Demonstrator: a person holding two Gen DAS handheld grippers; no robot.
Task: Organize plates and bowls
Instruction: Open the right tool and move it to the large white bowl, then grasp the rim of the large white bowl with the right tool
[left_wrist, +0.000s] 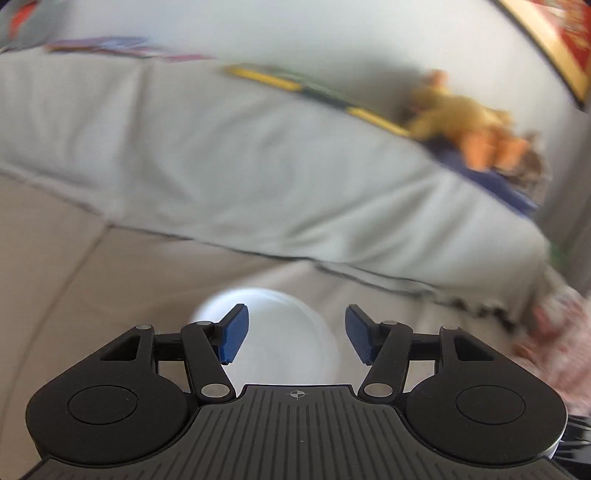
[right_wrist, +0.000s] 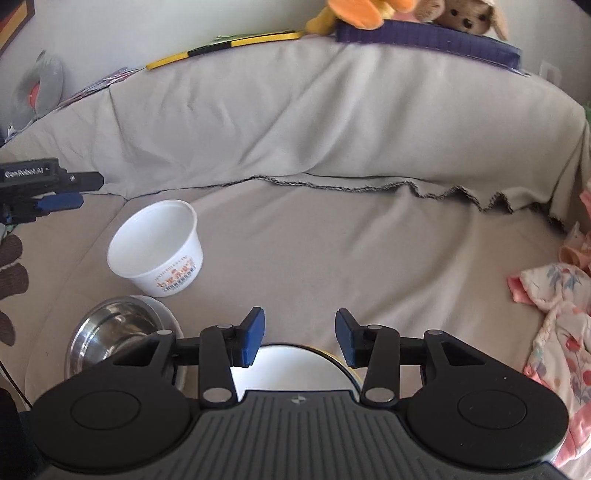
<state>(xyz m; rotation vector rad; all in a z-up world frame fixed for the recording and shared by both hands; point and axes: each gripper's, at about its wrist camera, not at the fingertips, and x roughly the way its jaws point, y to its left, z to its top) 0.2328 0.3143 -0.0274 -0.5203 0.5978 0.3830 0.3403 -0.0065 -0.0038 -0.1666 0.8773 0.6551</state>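
The left hand-held gripper (left_wrist: 297, 334) stands wide open with nothing between its blue pads, and its view is smeared with blur. Just below and ahead of the pads sits the white paper bowl (left_wrist: 271, 332), upright on the beige sofa seat (left_wrist: 74, 258), its rim showing between the two fingers but not touching either. In the right wrist view the same left hand-held gripper (right_wrist: 61, 201) shows at the left edge, above and to the left of the white paper bowl (right_wrist: 157, 247).

The right hand-held gripper (right_wrist: 300, 338) is likewise spread wide and holds nothing. Directly beneath it lies a white plate (right_wrist: 295, 369) with a yellowish rim, partly hidden by the gripper body. To the left of the plate, and near it, sits a steel bowl (right_wrist: 118, 332), with the paper bowl just behind that. A grey throw (right_wrist: 332, 129) covers the sofa back; patterned pink cloth (right_wrist: 554, 332) lies well off to the right.

The step in hand looks like the left side reaching for the paper bowl. The next move likely calls for lowering so one pad goes inside the rim and one outside, closing gently since thin paper walls would buckle, then nesting it with the steel bowl.
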